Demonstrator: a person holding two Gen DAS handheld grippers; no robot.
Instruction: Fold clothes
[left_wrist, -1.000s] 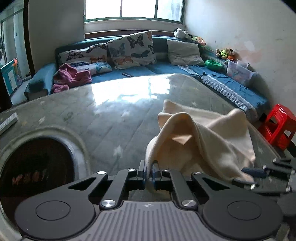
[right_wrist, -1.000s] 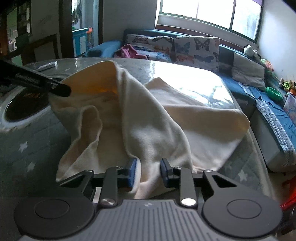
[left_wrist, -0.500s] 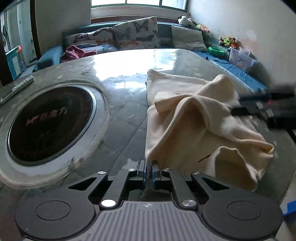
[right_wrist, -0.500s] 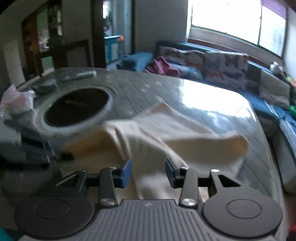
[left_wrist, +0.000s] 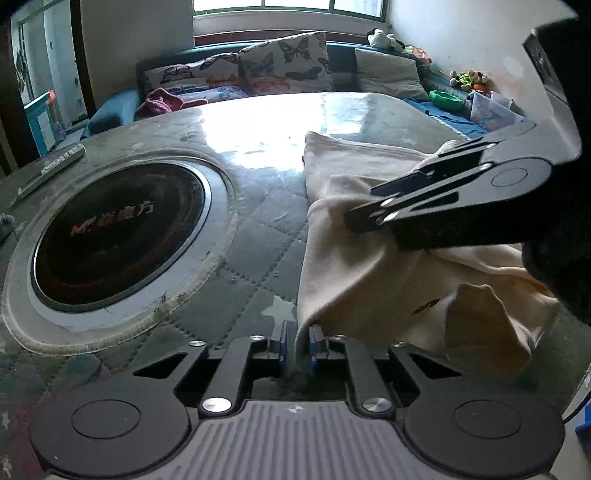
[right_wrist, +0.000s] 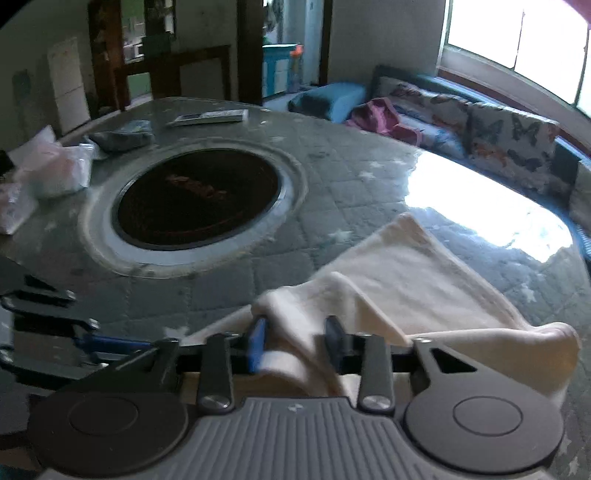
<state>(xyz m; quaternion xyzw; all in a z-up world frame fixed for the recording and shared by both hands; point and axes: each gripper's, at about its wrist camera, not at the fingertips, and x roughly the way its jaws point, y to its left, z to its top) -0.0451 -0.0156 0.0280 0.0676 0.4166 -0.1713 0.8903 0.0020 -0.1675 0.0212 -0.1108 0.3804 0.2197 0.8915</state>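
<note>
Both tongs were on the cream garment. Your left tongs were nearly pressed together, pinching its near corner edge just ahead of the fingertips. Your right tongs stood spread, with a fold of the cloth lying loose between the fingers; in the left wrist view they reached across from the right, above the bunched fabric.

The garment lay rumpled on the desk, ahead and to the right of your left tongs, its far part flat and the near part heaped. The round dark inset sat to the left of both tongs, apart from the cloth.

You seemed to be mid-fold, carrying one side across. Next, your right tongs needed to close on that fold, or let it drop, before you smoothed the heap flat.
</note>
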